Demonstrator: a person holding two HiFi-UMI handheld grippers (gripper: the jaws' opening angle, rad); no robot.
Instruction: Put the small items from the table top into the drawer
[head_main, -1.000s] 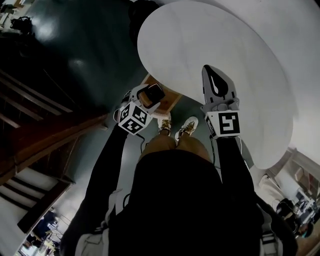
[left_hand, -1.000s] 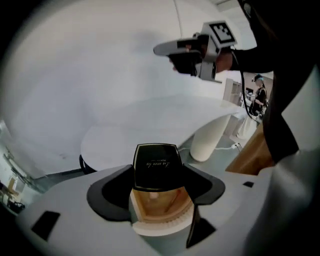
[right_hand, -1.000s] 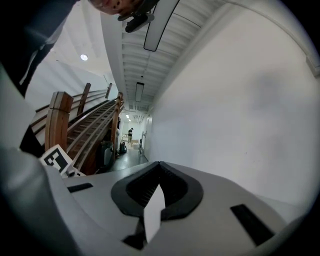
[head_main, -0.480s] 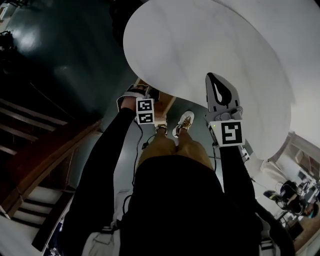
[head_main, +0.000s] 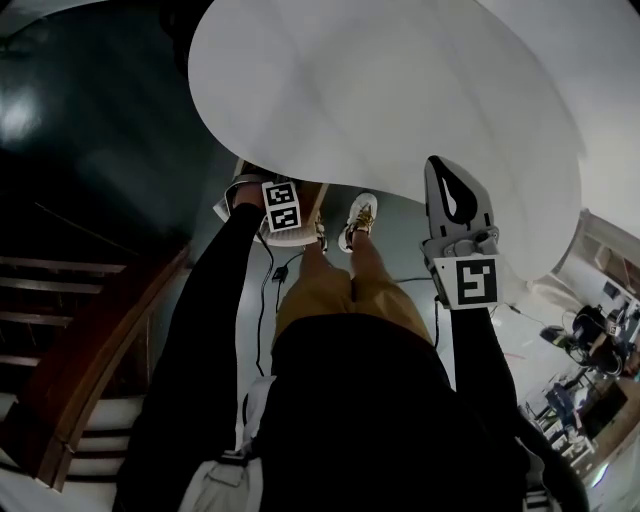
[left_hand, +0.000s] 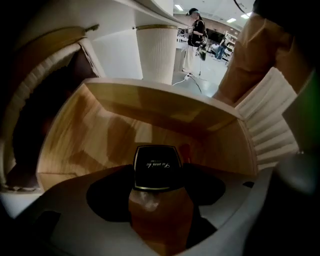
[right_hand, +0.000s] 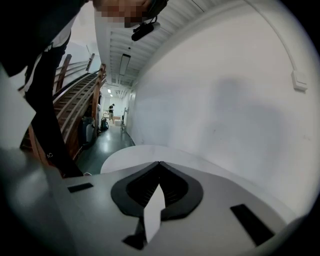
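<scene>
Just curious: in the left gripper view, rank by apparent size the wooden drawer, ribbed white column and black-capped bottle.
Largest: wooden drawer.
Next: black-capped bottle, though nearness to the camera inflates it.
Smallest: ribbed white column.

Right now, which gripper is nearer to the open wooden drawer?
Left. The left gripper hangs over the drawer, jaws shut on a black-capped bottle. The right gripper, jaws shut and empty, points over the white table top, away from the drawer.

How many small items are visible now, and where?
1: a bottle, held by the left gripper over the open drawer. The visible table top shows none; its far part is out of view.
</scene>
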